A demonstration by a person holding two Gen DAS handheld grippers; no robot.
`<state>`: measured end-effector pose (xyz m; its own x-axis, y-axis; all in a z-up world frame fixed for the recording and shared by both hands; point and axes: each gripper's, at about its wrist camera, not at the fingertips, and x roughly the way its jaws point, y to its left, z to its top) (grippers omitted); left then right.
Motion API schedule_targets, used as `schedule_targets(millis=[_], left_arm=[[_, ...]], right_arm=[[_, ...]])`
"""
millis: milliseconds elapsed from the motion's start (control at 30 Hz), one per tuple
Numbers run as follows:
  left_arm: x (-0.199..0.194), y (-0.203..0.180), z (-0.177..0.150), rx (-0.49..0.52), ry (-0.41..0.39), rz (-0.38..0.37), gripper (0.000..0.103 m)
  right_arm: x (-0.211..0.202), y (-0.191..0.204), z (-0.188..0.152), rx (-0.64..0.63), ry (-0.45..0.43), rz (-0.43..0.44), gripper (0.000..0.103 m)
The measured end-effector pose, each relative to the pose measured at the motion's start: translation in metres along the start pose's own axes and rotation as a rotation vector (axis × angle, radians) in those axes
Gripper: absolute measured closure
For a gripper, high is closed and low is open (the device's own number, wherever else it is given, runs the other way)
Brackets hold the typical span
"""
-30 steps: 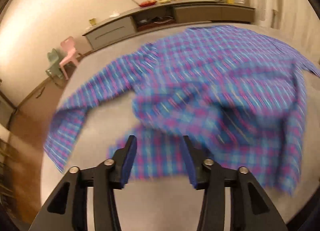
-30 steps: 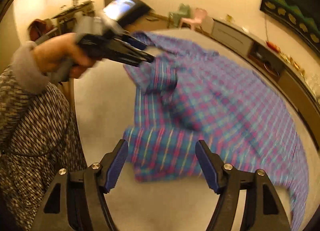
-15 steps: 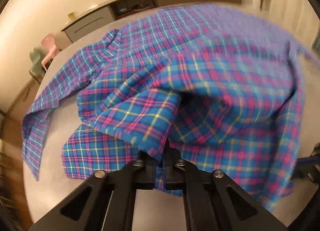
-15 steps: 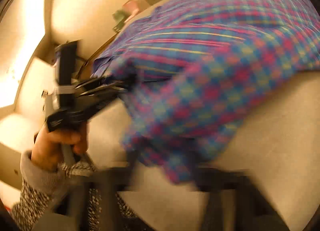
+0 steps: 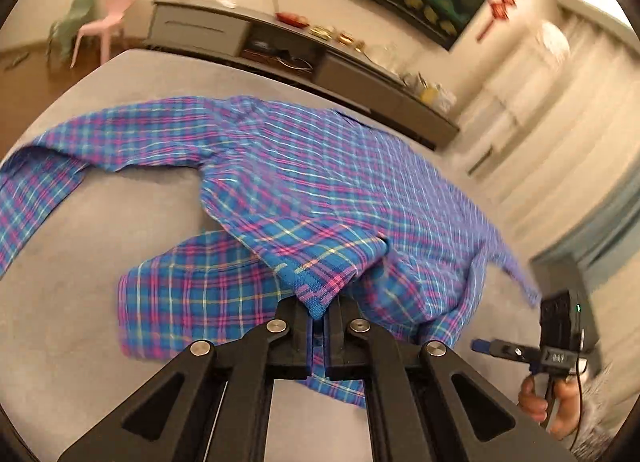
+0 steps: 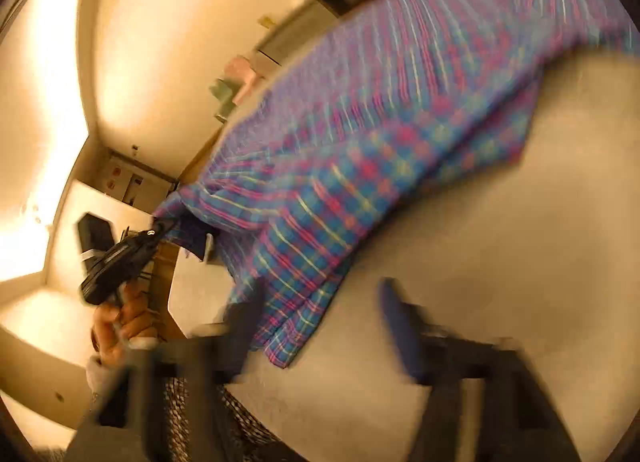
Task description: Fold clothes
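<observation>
A blue, pink and yellow plaid shirt lies spread on the grey table, one sleeve trailing off to the left. My left gripper is shut on a fold of the shirt's near edge and holds it raised above the hem below. In the right wrist view, which is blurred, the shirt stretches from the left gripper across the table. My right gripper is low over the table, its jaws opening wide. The shirt's near corner lies by its left finger, unpinched. The right gripper also shows at the left view's right edge.
A long low sideboard with small items runs along the far wall. A pink chair and a green one stand at the far left. Pale curtains hang at the right. A hand and speckled sleeve are near the table's edge.
My left gripper has shut on the shirt's near edge and lifted it. My right gripper has rolled and dropped toward the shirt's near corner, with its jaws standing apart again.
</observation>
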<state>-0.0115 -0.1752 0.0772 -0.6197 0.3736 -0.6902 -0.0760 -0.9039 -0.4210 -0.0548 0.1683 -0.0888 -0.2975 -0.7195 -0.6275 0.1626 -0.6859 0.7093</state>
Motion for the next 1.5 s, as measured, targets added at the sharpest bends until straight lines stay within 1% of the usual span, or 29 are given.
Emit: schedule_targets(millis=[133,200,233,300,333,367,400,433,467,500,533,567,600,633,667,700,733,800,867,933,1000,1067,1133,1167,1233,1300,1400,1467,1500], left_arm=[[0.007,-0.013,0.002,0.046,0.014,0.003,0.102],[-0.002,-0.011,0.006,0.018,-0.028,-0.05,0.102],[-0.011,-0.004,0.009,-0.024,-0.069,-0.093,0.102],[-0.032,0.024,0.016,-0.161,-0.165,-0.182,0.102],[-0.041,0.044,0.017,-0.246,-0.206,-0.208,0.102],[-0.045,0.067,0.015,-0.333,-0.214,-0.201,0.102],[-0.04,0.085,0.012,-0.39,-0.185,-0.152,0.102],[-0.032,0.095,0.009,-0.408,-0.132,-0.071,0.102],[-0.02,0.1,0.007,-0.389,-0.062,0.034,0.101],[-0.01,0.097,0.005,-0.341,-0.002,0.115,0.101],[0.0,0.09,0.003,-0.285,0.044,0.173,0.101],[0.005,0.081,0.003,-0.228,0.068,0.218,0.095],[0.006,0.069,0.003,-0.166,0.065,0.263,0.093],[0.003,0.058,0.004,-0.115,0.045,0.314,0.09],[-0.003,0.05,0.006,-0.086,0.012,0.351,0.09],[-0.01,0.043,0.007,-0.064,-0.025,0.379,0.086],[-0.017,0.035,0.009,-0.042,-0.062,0.406,0.084],[-0.024,0.026,0.013,-0.01,-0.106,0.41,0.081],[-0.021,0.022,0.015,0.019,-0.105,0.405,0.08],[-0.009,0.022,0.018,0.04,-0.069,0.398,0.08],[0.003,0.025,0.021,0.037,-0.036,0.381,0.08],[0.01,0.028,0.025,0.023,-0.019,0.352,0.08],[0.014,0.029,0.029,0.01,-0.019,0.337,0.08],[0.015,0.028,0.03,0.005,-0.022,0.328,0.08],[0.016,0.027,0.03,-0.006,-0.029,0.307,0.08],[0.015,0.025,0.031,-0.012,-0.037,0.29,0.08],[0.013,0.022,0.031,-0.01,-0.052,0.281,0.08],[0.008,0.02,0.031,-0.004,-0.073,0.28,0.08],[0.003,0.019,0.032,-0.003,-0.098,0.278,0.08]], right_arm=[[0.024,-0.002,0.015,0.037,-0.027,0.011,0.037],[0.032,0.004,0.016,0.003,-0.002,0.018,0.082],[0.027,0.008,0.015,-0.02,-0.001,0.011,0.101],[-0.009,0.014,0.022,-0.05,-0.046,0.048,0.101],[-0.039,0.016,0.028,-0.072,-0.085,0.077,0.101],[-0.069,0.018,0.033,-0.092,-0.125,0.097,0.101],[-0.097,0.017,0.038,-0.104,-0.154,0.101,0.101],[-0.127,0.009,0.044,-0.109,-0.181,0.079,0.101],[-0.146,-0.005,0.049,-0.108,-0.183,0.034,0.101],[-0.16,-0.021,0.052,-0.105,-0.175,-0.018,0.101],[-0.165,-0.038,0.054,-0.092,-0.146,-0.079,0.101],[-0.161,-0.046,0.054,-0.084,-0.107,-0.178,0.1],[-0.154,-0.05,0.054,-0.08,-0.066,-0.292,0.099],[-0.151,-0.054,0.054,-0.098,-0.045,-0.393,0.092],[-0.146,-0.054,0.051,-0.145,-0.043,-0.515,0.078],[-0.145,-0.048,0.053,-0.182,-0.066,-0.582,0.07],[-0.146,-0.041,0.056,-0.212,-0.096,-0.622,0.061],[-0.151,-0.022,0.063,-0.257,-0.18,-0.685,0.06],[-0.169,-0.002,0.065,-0.276,-0.339,-0.736,0.059],[-0.166,0.023,0.06,-0.333,-0.425,-0.7,0.059],[-0.145,0.06,0.054,-0.436,-0.403,-0.603,0.058],[-0.099,0.09,0.036,-0.559,-0.294,-0.483,0.041],[-0.05,0.119,0.015,-0.677,-0.164,-0.376,0.041],[-0.025,0.133,0.002,-0.742,-0.095,-0.35,0.041],[0.02,0.158,-0.019,-0.871,0.02,-0.326,0.041],[0.053,0.17,-0.027,-0.945,0.078,-0.335,0.041],[0.083,0.171,-0.022,-0.929,0.111,-0.326,0.042],[0.081,0.172,-0.011,-0.898,0.094,-0.345,0.064],[0.077,0.173,-0.004,-0.878,0.097,-0.352,0.087]])
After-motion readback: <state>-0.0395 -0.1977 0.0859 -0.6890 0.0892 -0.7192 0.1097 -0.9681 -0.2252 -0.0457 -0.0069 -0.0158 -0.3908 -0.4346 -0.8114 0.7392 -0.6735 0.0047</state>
